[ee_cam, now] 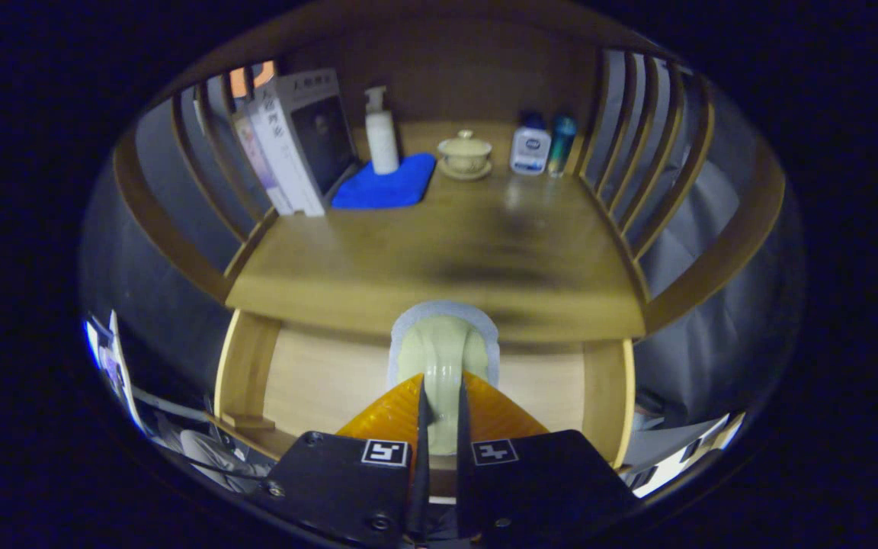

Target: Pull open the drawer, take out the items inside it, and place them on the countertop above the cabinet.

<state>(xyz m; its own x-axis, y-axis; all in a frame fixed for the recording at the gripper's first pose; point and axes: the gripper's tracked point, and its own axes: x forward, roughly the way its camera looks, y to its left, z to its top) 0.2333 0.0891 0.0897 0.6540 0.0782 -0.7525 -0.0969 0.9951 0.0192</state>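
Note:
My gripper (439, 390) is shut on a pale green rounded item (443, 351) with a whitish rim, both fingers pressing its narrow lower part. The item stands up between the fingers, in front of the front edge of the wooden countertop (447, 252). Below that edge the drawer (317, 381) is pulled open, showing its light wood bottom and its side walls to either side of the fingers. What else lies in the drawer is hidden behind the fingers and the item.
At the back of the countertop stand leaning books (294, 145), a white pump bottle (382, 133) on a blue cloth (386, 187), a lidded teacup (466, 155), a white bottle (530, 149) and a teal can (562, 143). Slatted wooden rails (637, 152) flank both sides.

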